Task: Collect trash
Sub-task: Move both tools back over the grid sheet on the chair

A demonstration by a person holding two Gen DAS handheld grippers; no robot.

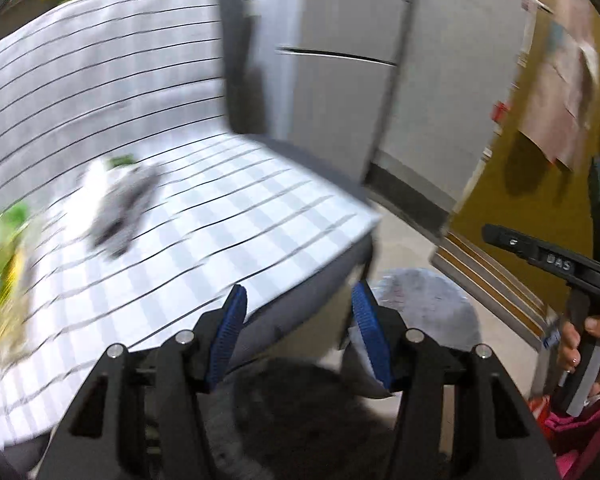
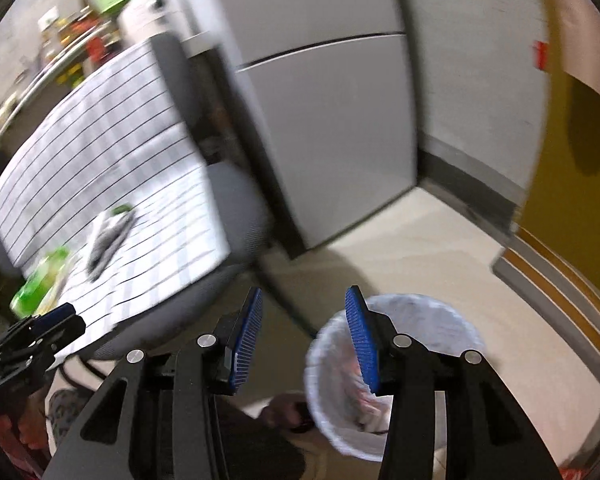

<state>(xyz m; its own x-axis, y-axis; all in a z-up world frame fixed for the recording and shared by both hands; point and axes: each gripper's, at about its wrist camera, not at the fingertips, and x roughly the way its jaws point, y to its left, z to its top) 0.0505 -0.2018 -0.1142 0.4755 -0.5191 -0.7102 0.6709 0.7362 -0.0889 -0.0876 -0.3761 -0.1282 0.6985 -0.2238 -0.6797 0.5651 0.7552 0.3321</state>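
A crumpled grey and white wrapper [image 1: 116, 208] lies on a checked cloth over a grey chair seat [image 1: 204, 232]; it also shows in the right wrist view [image 2: 108, 236]. A green and yellow packet [image 1: 0, 264] lies at the cloth's left edge, also in the right wrist view [image 2: 40, 284]. A white-lined bin [image 2: 400, 364] with trash inside stands on the floor; its rim shows in the left wrist view [image 1: 424, 300]. My left gripper [image 1: 298, 336] is open and empty over the seat's front edge. My right gripper [image 2: 304, 340] is open and empty above the bin's left rim.
A grey fridge [image 2: 324, 120] stands behind the chair. A yellow wall [image 1: 512, 184] with a striped skirting runs to the right. A shelf with bottles and a paper roll [image 2: 152, 12] is at the back left. The floor is beige tile.
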